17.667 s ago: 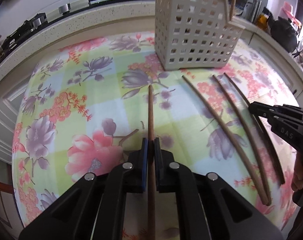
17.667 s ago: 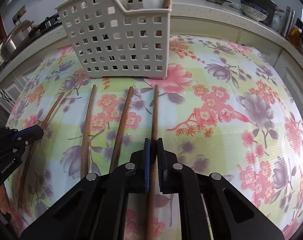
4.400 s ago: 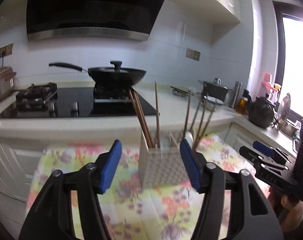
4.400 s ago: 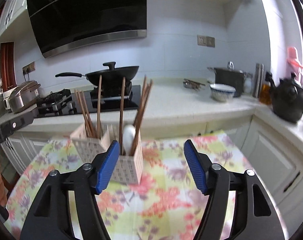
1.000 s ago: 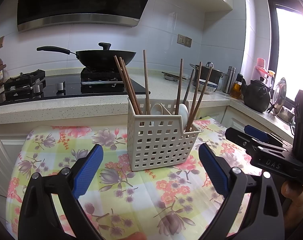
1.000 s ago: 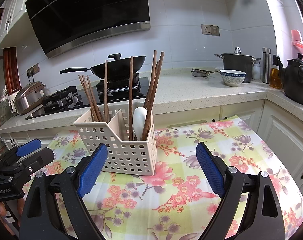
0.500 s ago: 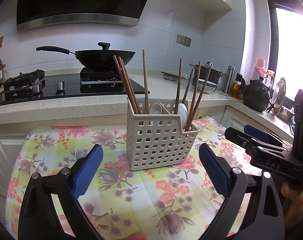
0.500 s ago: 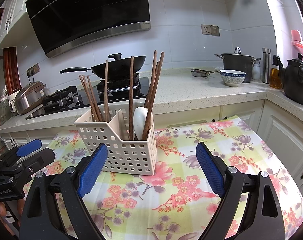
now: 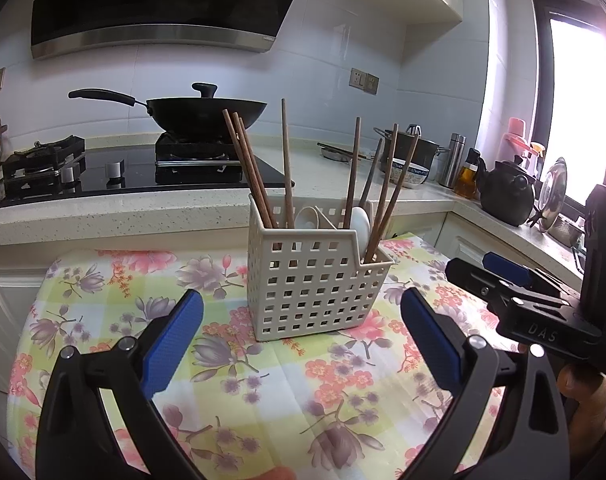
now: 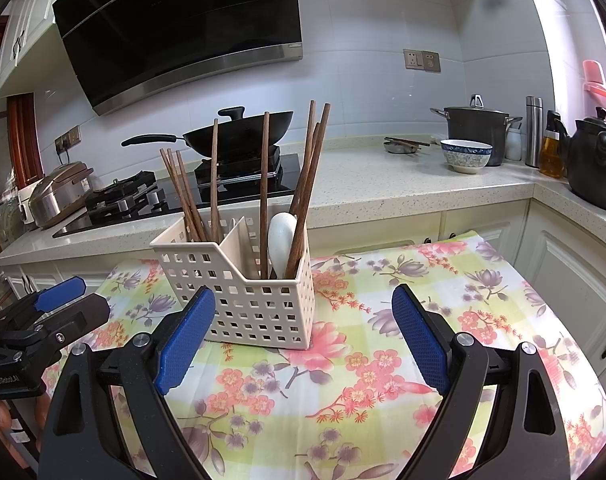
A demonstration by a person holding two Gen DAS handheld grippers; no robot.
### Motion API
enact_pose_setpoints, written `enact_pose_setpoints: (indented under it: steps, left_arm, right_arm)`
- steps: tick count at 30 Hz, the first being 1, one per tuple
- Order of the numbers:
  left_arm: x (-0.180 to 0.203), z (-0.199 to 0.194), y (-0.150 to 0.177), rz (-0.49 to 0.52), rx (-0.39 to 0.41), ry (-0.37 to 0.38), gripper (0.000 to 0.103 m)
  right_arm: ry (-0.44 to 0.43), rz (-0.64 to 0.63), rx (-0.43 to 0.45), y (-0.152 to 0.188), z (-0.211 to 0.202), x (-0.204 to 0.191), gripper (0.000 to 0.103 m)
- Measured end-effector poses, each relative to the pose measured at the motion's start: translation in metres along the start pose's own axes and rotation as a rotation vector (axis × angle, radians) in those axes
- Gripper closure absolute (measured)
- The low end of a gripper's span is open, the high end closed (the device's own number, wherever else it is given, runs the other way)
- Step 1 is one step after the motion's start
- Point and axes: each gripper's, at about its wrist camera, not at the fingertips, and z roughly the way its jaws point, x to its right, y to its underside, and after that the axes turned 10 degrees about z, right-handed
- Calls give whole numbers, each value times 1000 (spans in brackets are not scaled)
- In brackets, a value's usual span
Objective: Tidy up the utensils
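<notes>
A cream perforated utensil basket (image 9: 311, 284) stands upright on the floral tablecloth (image 9: 231, 360), also in the right wrist view (image 10: 255, 304). Several brown chopsticks (image 9: 251, 168) and white spoons (image 10: 281, 240) stand in its two compartments. My left gripper (image 9: 303, 340) is open and empty, held back from the basket. My right gripper (image 10: 303, 332) is open and empty, also facing the basket from a short distance. Each gripper shows at the edge of the other's view: the right one (image 9: 503, 280), the left one (image 10: 63, 300).
A stone counter (image 10: 383, 188) runs behind the table with a hob and a black wok (image 9: 199, 114). A pot (image 10: 475, 128), a bowl (image 10: 465, 154), bottles and a black kettle (image 10: 595, 164) stand at the right. White cabinets (image 10: 563, 280) lie beyond the table's right edge.
Since about 18 s ago the chopsticks that lay on the cloth stand in the basket and both grippers have opened and drawn back. In the last second nothing has visibly moved.
</notes>
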Motion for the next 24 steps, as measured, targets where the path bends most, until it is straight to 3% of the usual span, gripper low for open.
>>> enact_pose_setpoints:
  steps: [12,24]
  left_arm:
    - [2,-4,0,22,42,-11,6]
    - [-1,-1,-1,10,23,-10,5]
  right_arm:
    - [1,1,-1,0,1,0,19]
    - [0,-1,-1,3,0,2,19]
